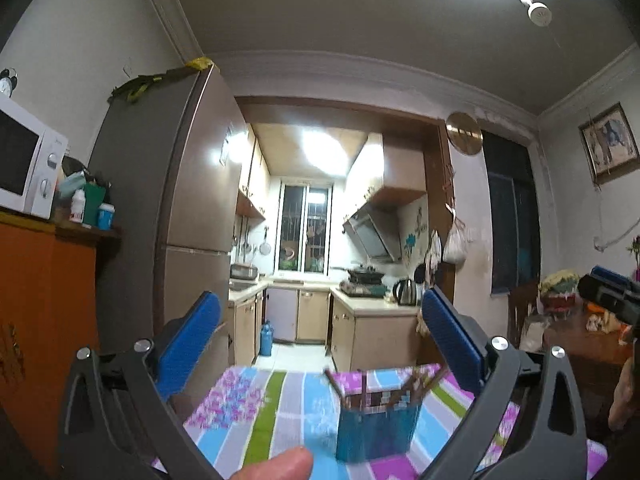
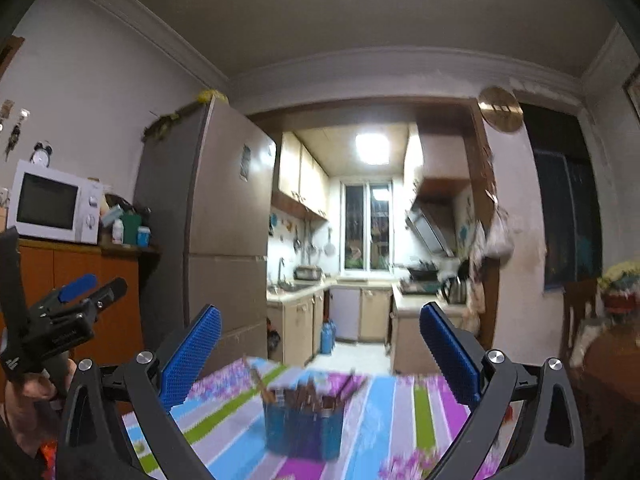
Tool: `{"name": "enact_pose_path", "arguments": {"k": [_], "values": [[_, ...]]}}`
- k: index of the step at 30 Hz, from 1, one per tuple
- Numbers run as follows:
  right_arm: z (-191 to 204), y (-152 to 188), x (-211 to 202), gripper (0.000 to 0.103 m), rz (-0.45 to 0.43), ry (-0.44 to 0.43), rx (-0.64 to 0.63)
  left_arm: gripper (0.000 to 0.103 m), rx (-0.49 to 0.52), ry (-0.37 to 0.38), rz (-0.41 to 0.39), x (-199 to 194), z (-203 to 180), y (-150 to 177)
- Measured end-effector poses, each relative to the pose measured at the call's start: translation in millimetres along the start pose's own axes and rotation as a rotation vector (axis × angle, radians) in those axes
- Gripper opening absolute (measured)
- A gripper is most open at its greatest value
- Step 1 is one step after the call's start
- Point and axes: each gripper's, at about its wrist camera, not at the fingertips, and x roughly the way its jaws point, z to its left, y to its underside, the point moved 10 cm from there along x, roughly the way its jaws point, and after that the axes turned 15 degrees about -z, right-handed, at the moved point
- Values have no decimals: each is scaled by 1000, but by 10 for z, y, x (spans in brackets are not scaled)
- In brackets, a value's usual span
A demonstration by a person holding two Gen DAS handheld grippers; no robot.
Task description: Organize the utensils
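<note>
Striped floral tablecloth (image 1: 280,412) running out to a far edge, floor and kitchen doorway beyond it. Blue utensil holder (image 1: 374,426) standing upright on the cloth, well inside the edges, brown chopsticks (image 1: 362,386) leaning out of its top (blurred, count unclear). Bare cloth all round the holder. Fridge (image 1: 160,208) and orange cabinet (image 1: 36,320) off to the left, wooden side table (image 1: 588,344) to the right.

Left gripper (image 1: 320,332) raised above the near table edge, level, blue pads wide apart, nothing between them. Right gripper (image 2: 320,340) likewise raised and level, pads spread wide, empty. Holder below and ahead of both, untouched. Grippers side by side, apart.
</note>
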Motion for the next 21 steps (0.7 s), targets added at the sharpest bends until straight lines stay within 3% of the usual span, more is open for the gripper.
{"name": "enact_pose_path", "arguments": {"k": [8,21], "values": [[188,743,-367,99,125,17,54,98,20,18,107,-388,-63,451],[296,1041,-758,99,177,27,24,98,47,68,184,-852,-222,768]]}}
